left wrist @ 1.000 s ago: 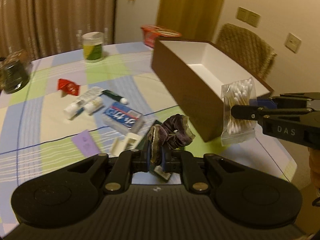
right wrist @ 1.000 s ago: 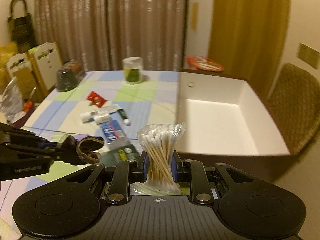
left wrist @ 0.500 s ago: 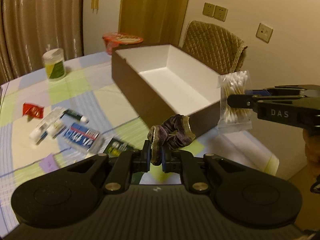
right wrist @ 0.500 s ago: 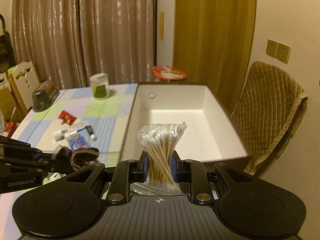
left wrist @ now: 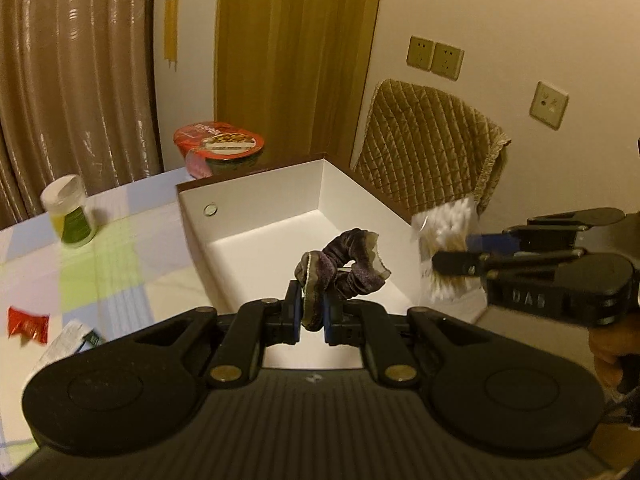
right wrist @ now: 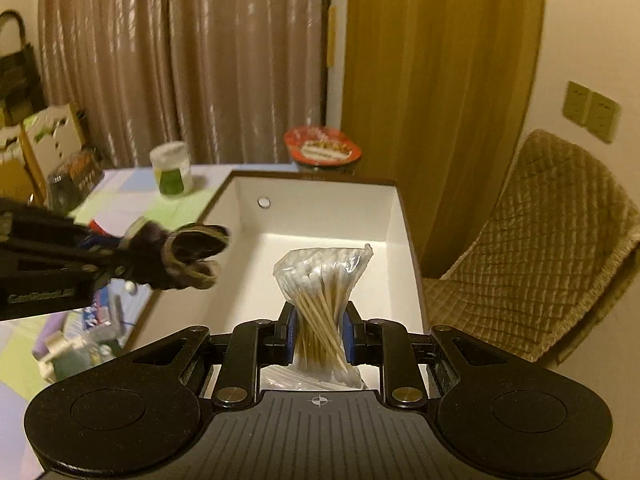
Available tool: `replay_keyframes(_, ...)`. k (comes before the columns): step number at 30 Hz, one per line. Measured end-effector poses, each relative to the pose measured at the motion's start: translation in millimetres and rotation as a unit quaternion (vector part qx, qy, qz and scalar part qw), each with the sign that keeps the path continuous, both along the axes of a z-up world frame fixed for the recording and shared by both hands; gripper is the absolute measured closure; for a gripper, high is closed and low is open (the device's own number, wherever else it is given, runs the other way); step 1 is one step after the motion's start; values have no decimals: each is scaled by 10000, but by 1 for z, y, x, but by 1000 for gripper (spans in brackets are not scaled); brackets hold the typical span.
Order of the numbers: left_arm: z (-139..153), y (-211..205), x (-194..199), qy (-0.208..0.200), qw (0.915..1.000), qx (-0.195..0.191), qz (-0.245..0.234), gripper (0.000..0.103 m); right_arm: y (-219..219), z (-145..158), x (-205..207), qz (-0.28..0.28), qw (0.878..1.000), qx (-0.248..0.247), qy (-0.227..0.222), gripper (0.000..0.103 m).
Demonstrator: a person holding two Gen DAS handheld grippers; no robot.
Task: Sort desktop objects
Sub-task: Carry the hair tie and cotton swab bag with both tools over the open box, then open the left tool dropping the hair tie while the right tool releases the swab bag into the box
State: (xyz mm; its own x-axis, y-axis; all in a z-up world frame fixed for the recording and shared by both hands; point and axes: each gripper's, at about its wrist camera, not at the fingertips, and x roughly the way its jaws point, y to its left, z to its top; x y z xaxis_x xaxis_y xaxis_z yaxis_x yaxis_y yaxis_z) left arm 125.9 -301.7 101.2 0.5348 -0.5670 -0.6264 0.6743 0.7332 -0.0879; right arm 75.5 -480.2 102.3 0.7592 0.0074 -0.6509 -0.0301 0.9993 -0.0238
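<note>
Desk (left wrist: 120,248) carries open white-lined box (left wrist: 280,216); jar (left wrist: 70,216) and red packet (left wrist: 28,322) sit left of box. Left gripper (left wrist: 311,316) clamps purple scrunchie (left wrist: 344,268) above box. Right gripper (right wrist: 319,338) squeezes cotton swab bag (right wrist: 322,292) above box interior, right of scrunchie.

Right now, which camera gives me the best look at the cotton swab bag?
The right wrist view: the cotton swab bag sits centered, pinched in the right gripper above the white box. The left wrist view shows it only blurred near the right edge.
</note>
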Motion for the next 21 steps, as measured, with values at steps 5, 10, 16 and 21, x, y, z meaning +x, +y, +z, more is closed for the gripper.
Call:
replay_keyframes(5,-21,-34,27,7,9992,389,1,95,-12,-20,25,119,9997,-55,219,81)
replay_keyframes(10,-39,-47,51,83,9985,529,81,91,-20,-32,43,139,9993,-13,361,81)
replay_keyframes(16,-42,-57,63,-94,9984,566,1,50,-23,-44,62,235,9981,-44,563,81)
replay_keyframes(21,-38,-56,66,-334,9966,751,15,50,-19,-52,79,424,9958,-160,790,81)
